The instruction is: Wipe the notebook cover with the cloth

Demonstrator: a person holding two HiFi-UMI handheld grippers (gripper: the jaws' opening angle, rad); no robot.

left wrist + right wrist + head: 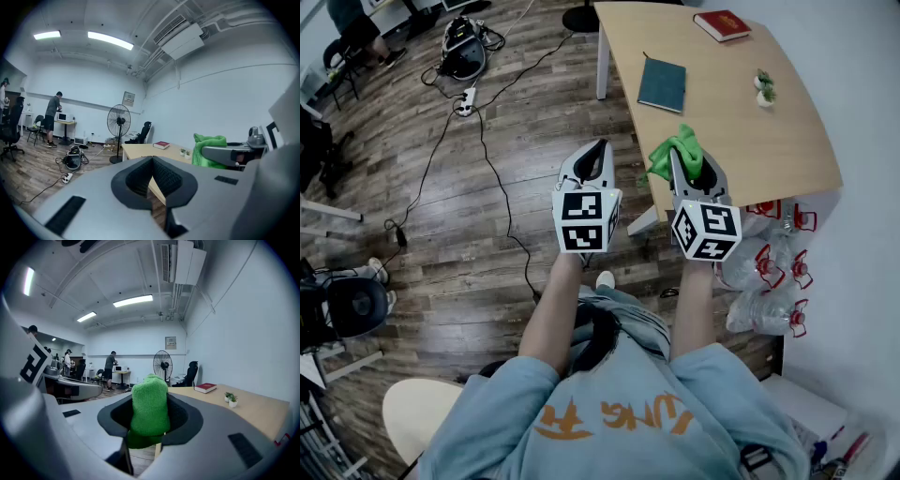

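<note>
Wooden table – teal notebook flat | right claw grips green cloth | left claw closed

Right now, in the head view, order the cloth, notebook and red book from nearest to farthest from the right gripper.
1. Cloth, held by the right gripper.
2. Notebook, left side of the table.
3. Red book, far end.

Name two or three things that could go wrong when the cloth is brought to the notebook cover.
1. The notebook lies loose on the table, while the left gripper is shut, empty and off the table. Unsteadied, the notebook may slide under the wipe.
2. The right gripper pinches the cloth in a bunch, so the hard jaw tips might rub the cover.
3. Two small plants stand near the notebook; a wide sweep could tip them.
</note>
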